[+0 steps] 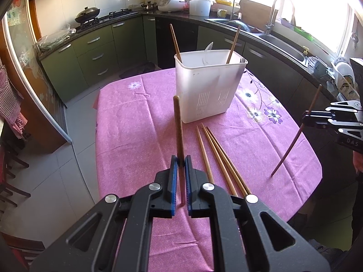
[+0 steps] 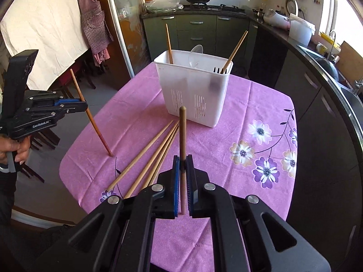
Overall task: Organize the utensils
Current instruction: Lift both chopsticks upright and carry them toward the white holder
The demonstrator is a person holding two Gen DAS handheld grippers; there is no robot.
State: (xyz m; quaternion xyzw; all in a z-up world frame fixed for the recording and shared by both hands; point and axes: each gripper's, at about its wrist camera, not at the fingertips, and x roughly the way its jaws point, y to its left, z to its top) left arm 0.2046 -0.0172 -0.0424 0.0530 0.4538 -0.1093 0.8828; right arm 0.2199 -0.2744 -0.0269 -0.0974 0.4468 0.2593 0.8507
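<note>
Left wrist view: left gripper (image 1: 181,161) clenched on 1 chopstick (image 1: 178,122), long axis running straight ahead toward the white holder (image 1: 204,95). Holder upright on the pink-clothed desk (image 1: 136,124), directly beyond the chopstick tip, already carrying 2 chopsticks and a spoon. 3 loose chopsticks (image 1: 217,156) flat on the cloth, just right of the gripper. Right gripper (image 2: 182,161) likewise clamped on 1 chopstick (image 2: 182,131), aimed ahead and downward at the holder. Both hands angled downward; left judged nearer the holder, though only slightly.
</note>
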